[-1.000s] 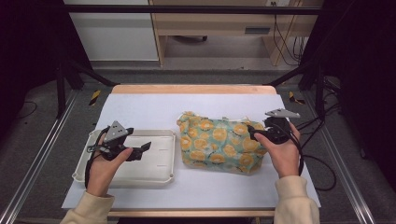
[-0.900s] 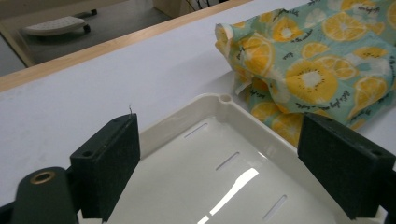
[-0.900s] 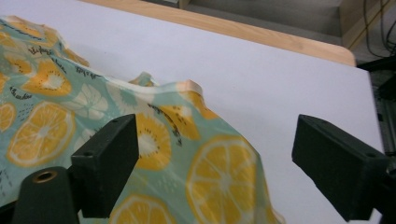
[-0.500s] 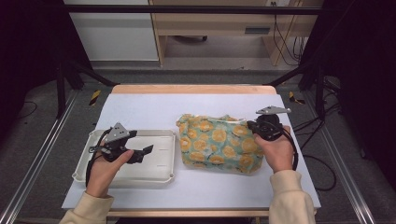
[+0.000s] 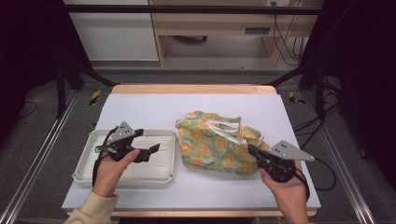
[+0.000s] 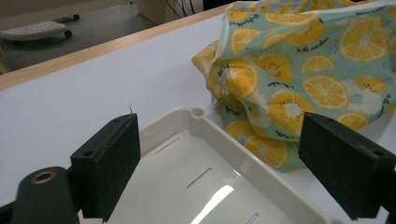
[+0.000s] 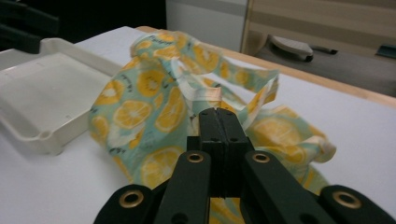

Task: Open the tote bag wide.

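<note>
A teal cloth bag (image 5: pixel 210 144) printed with orange slices lies crumpled in the middle of the white table, its handles sticking up. My right gripper (image 5: pixel 252 150) is at the bag's near right corner, with its tips against the fabric. In the right gripper view the bag (image 7: pixel 140 112) rises just behind my right gripper (image 7: pixel 218 114), whose jaws are shut pad to pad with no cloth visible between them. My left gripper (image 5: pixel 150 151) hovers open over the white tray (image 5: pixel 159 165). In the left gripper view its wide jaws (image 6: pixel 224 172) frame the tray's corner (image 6: pixel 201 177) and the bag (image 6: pixel 299 79).
The tray (image 7: pixel 42 93) sits left of the bag, almost touching it. A wooden strip (image 5: pixel 191 89) edges the table's far side. Cables trail off the right edge behind my right hand (image 5: pixel 289 196).
My right hand has moved from the bag's far right corner toward the near edge of the table. The bag has bunched up and its handles now stand up. The left gripper has stayed put.
</note>
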Demonstrator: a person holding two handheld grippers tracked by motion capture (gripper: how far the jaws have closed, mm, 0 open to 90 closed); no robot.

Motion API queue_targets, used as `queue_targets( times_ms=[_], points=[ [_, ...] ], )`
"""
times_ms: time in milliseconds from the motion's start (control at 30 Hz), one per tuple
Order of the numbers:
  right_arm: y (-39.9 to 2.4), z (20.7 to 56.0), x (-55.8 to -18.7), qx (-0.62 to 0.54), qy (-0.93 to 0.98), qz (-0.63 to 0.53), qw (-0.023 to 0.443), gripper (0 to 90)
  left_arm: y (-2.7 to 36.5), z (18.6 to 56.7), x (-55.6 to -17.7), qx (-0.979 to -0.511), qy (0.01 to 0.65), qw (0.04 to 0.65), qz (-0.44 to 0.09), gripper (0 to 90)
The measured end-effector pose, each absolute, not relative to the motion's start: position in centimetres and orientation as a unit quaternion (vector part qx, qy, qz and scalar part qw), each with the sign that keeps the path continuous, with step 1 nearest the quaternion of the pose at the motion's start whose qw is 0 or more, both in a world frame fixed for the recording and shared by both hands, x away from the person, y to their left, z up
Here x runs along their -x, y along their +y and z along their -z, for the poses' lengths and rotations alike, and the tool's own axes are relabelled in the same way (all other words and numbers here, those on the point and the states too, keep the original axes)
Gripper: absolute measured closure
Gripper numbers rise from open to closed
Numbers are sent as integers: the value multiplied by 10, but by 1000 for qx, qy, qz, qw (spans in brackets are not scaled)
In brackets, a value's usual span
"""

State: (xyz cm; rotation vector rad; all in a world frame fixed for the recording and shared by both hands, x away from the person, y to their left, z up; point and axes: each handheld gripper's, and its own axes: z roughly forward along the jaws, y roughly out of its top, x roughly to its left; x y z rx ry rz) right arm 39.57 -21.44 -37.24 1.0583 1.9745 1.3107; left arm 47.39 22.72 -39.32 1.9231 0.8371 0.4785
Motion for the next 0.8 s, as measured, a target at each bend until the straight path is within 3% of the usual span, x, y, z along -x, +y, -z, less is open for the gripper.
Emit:
queue_targets(
  times_ms=[433, 800],
  points=[
    [-212, 421, -384, -360, 765, -489, 215, 900, 213, 392, -465, -784, 342, 472, -214, 161],
    [-206, 454, -381, -350, 806, -443, 175, 900, 173, 398, -473, -823, 294, 430, -227, 188]
  ],
)
